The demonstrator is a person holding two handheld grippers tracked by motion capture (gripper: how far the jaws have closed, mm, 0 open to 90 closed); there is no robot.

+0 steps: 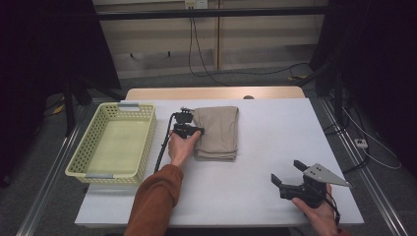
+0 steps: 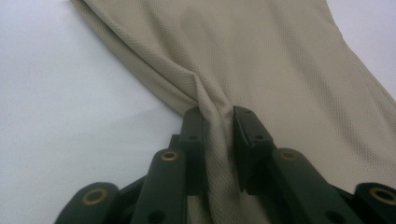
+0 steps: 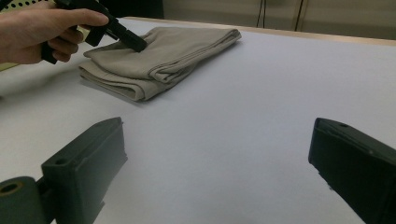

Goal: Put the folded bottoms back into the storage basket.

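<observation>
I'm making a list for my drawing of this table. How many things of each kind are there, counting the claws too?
Folded beige cloth: 1
Pale yellow plastic basket with holes: 1
Black two-jaw claws, the left claw pinching the cloth and the right claw wide apart over the white table: 2
White table: 1
Total: 5

The folded beige cloth (image 2: 261, 60) is a fine-knit fabric with a tiny honeycomb texture, matt and soft, creased where the left gripper (image 2: 218, 126) pinches it; that gripper's jaws look like matt black plastic with brass-coloured rivets; the tabletop (image 1: 275, 137) is smooth, pale and matt, its far edge light wood; the basket (image 1: 116, 145) at left is pale yellow perforated plastic; the right gripper (image 1: 287, 172) carries a dull grey metal plate.
</observation>
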